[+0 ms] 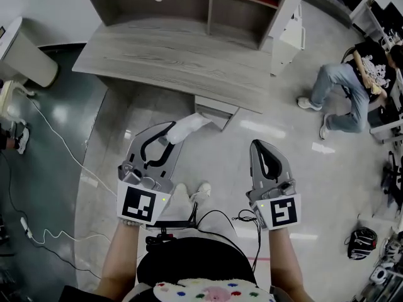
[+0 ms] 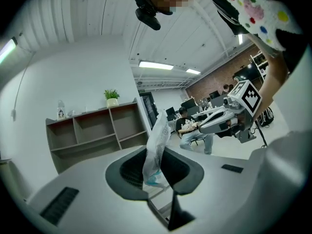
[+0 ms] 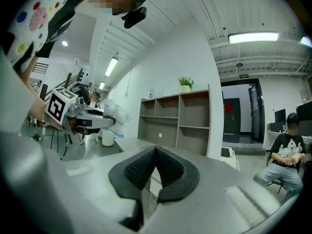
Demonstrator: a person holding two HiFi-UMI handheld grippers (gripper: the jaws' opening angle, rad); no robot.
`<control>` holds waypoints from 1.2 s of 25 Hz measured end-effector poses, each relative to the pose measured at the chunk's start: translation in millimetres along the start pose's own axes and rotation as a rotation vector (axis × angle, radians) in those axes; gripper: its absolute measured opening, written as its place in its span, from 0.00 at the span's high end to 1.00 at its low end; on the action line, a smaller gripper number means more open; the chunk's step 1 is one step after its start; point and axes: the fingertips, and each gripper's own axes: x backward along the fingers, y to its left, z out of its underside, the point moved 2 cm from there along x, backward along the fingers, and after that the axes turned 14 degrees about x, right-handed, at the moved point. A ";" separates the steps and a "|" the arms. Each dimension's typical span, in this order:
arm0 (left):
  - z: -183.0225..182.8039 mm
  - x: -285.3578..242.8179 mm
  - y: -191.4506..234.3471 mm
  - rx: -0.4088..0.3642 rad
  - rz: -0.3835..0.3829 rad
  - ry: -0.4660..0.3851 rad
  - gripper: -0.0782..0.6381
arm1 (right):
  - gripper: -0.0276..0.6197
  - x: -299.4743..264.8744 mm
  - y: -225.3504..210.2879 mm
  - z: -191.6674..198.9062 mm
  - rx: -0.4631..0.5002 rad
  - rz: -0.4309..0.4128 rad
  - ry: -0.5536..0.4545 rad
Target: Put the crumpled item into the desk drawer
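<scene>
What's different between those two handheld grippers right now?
The left gripper pinches a crumpled white item; the right gripper holds nothing. The left gripper's jaws stand apart around it; the right gripper's are shut together. Both are grey and point toward the desk.

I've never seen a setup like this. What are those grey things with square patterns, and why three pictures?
No robot: a person holds a two-jawed hand-held gripper in each hand. One picture is from a camera on their head, looking down; the others are from cameras on each gripper. The left hand-held gripper pinches a crumpled white item. The right hand-held gripper is shut and empty. Ahead stands a desk, its drawer seemingly pulled out a little.
</scene>
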 end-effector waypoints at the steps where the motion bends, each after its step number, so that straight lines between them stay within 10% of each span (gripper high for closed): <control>1: 3.3 -2.6 1.6 0.001 0.005 0.007 0.79 | 0.94 -3.3 0.9 2.6 -0.006 -0.006 0.004; 30: 206.2 -110.7 55.6 0.153 0.066 0.172 0.79 | 0.94 -134.3 43.8 196.6 -0.410 -0.089 0.075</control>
